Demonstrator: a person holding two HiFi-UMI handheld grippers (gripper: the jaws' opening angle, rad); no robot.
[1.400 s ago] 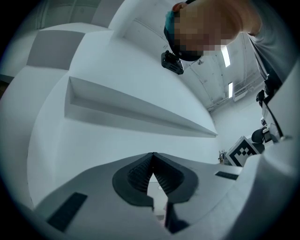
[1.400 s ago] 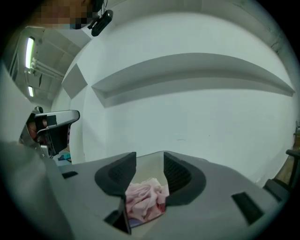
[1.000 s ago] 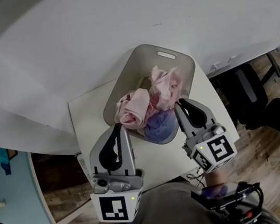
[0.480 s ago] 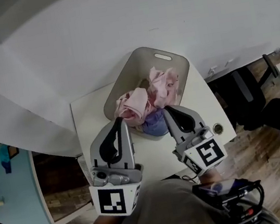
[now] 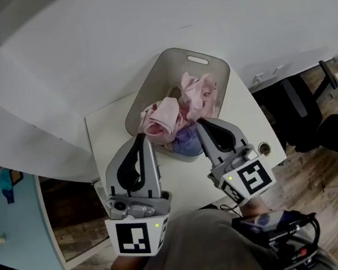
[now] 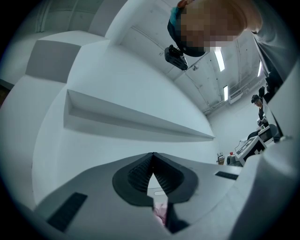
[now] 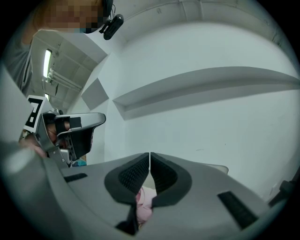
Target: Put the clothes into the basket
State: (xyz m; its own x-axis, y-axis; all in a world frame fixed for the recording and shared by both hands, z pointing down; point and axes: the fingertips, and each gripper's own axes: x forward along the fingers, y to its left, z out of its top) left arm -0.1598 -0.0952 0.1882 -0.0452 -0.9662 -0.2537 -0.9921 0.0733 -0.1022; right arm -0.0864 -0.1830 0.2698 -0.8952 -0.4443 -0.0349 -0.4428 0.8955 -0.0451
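Only square black-and-white markers show as print, one on each cube. One grey basket holds three garments: two pink clothes and one lilac piece. The left gripper and right gripper have jaws pressed together, empty. The clothes lie just past their tips, at twelve o'clock.
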